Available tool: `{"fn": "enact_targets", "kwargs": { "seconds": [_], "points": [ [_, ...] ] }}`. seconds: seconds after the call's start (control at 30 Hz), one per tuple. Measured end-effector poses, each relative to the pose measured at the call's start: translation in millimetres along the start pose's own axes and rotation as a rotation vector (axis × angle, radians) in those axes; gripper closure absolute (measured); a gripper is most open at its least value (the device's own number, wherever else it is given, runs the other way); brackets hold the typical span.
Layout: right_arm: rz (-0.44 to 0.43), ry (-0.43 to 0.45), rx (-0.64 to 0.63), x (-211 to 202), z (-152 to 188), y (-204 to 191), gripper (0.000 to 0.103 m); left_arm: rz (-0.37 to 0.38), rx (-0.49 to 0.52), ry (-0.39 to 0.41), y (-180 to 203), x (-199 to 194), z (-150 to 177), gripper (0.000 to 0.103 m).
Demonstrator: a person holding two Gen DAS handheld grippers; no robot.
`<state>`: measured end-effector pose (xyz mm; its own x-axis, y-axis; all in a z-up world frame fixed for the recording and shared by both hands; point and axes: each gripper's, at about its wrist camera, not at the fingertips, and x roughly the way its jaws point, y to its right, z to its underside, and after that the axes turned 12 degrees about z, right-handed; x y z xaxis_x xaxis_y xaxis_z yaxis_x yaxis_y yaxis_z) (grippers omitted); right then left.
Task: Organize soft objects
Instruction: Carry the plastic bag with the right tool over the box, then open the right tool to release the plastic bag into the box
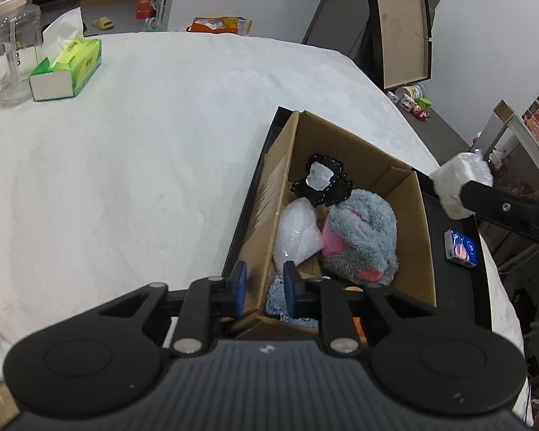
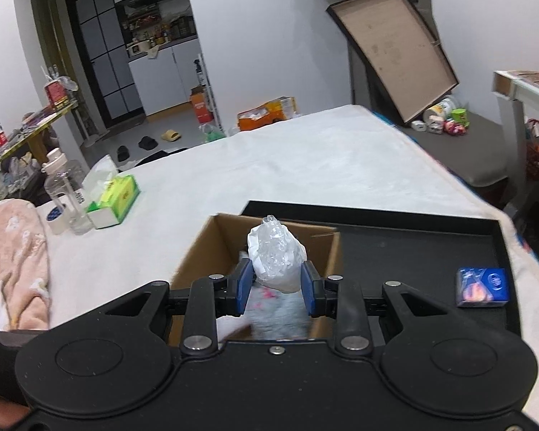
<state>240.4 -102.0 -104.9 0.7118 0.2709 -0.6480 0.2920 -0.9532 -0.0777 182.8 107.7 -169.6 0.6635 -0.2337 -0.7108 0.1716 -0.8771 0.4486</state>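
Overhead, the right gripper [image 2: 276,283] pinches a white plastic-wrapped bundle [image 2: 276,258] above the cardboard box [image 2: 197,251]; the left gripper [image 1: 264,287] is nearly closed, empty.

The near end of the cardboard box [image 1: 409,237] is covered by the left gripper [image 1: 264,287] in the left wrist view. A blue knitted item [image 1: 275,296] in the box is seen only between the fingers; its shape cannot be determined. The right gripper [image 1: 463,197] is cut off by the right edge of that view.

In the right wrist view, the box interior is largely hidden behind the gripper body. The grey plush toy [image 2: 280,318] is blurred there, and its outline cannot be resolved. The print on the blue packet [image 2: 483,286] is too small to be read. The pink blanket [image 2: 16,262] is cut off by the left edge.
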Motion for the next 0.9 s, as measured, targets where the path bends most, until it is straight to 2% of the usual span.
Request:
{"fn": "enact_targets", "kwargs": {
  "seconds": [0.13,0.37,0.7,0.8,0.9],
  "points": [
    [-0.033,-0.019,0.011,2,1,-14,0.074,0.019,-0.010,0.002,-6,-1,0,0.088],
    [-0.098,-0.073,0.043,9,4,-33,0.074,0.056,-0.044,0.005,-15,-2,1,0.089],
    [-0.149,-0.150,0.102,26,11,-51,0.074,0.086,-0.059,0.007,-24,-2,1,0.089],
    [-0.186,-0.203,0.159,38,17,-52,0.072,0.088,-0.065,0.006,-26,-3,1,0.089],
    [-0.188,-0.303,0.242,57,28,-47,0.070,0.094,-0.068,0.005,-27,-2,1,0.089]
  ]
}}
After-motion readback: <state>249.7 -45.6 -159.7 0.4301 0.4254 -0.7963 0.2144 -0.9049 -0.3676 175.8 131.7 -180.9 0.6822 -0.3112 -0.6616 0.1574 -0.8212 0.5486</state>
